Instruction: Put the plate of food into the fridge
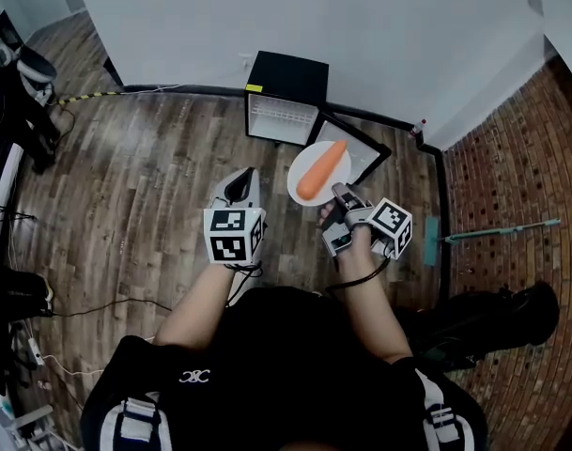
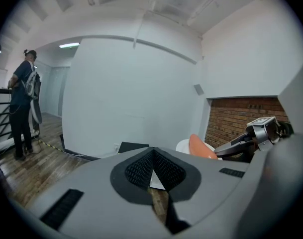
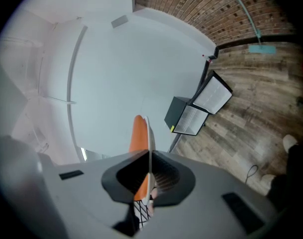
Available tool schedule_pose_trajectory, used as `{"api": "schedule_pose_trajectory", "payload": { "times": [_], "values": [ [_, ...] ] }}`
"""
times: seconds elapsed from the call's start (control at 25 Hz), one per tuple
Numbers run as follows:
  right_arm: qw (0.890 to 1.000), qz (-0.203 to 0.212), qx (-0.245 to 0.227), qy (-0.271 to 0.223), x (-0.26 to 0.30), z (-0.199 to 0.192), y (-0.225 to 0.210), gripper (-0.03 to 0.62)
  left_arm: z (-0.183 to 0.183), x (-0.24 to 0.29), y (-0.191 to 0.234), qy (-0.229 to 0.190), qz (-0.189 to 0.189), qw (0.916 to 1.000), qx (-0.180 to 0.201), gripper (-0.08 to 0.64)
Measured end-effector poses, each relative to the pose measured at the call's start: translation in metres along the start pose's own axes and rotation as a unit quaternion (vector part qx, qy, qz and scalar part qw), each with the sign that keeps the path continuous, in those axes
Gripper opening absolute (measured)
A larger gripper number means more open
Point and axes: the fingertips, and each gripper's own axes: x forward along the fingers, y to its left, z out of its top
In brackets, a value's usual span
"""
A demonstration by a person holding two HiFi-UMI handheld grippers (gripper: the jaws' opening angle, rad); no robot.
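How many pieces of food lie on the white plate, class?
1: a carrot lying across the plate, which the right gripper grips by its rim, in front of the open fridge. Nothing else seems hidden there.

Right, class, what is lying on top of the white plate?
One orange carrot lies on the plate, whose rim the right gripper clamps. The plate surface beneath the carrot is covered.

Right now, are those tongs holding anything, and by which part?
The right tongs pinch the white plate by its near rim, carrot on top; the left tongs hold nothing.
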Motion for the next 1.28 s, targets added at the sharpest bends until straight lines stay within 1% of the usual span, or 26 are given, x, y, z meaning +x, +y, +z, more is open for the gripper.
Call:
{"api": "schedule_pose_trajectory", "payload": {
  "times": [0.2, 0.36, 0.64, 0.8, 1.08, 1.16, 1.28],
  "values": [
    [1.0, -0.005, 0.006, -0.004, 0.01, -0.01, 0.002, 0.029, -0.01, -0.004, 0.025, 0.006, 0.002, 0.9999, -0.012, -0.005],
    [1.0, -0.009, 0.001, 0.004, 0.022, -0.013, 0.005, 0.029, -0.017, 0.003, 0.036, 0.018, 0.001, 0.9995, -0.025, -0.005],
    [1.0, -0.009, 0.006, 0.027, 0.076, -0.006, 0.001, 0.029, -0.017, 0.039, 0.057, 0.032, 0.013, 0.9993, -0.015, -0.005],
    [0.999, 0.003, 0.004, 0.043, 0.125, 0.018, 0.005, 0.029, -0.007, 0.08, 0.075, 0.034, 0.03, 0.9988, -0.014, -0.005],
    [0.998, 0.011, -0.004, 0.06, 0.213, 0.086, 0.026, 0.028, 0.041, 0.163, 0.092, 0.031, 0.055, 0.998, -0.004, -0.005],
    [0.998, 0.012, -0.004, 0.067, 0.232, 0.097, 0.029, 0.028, 0.048, 0.18, 0.097, 0.033, 0.062, 0.9975, -0.009, -0.005],
    [0.997, 0.014, -0.001, 0.078, 0.254, 0.11, 0.028, 0.029, 0.049, 0.199, 0.099, 0.039, 0.07, 0.9968, -0.007, -0.005]
  ]
}}
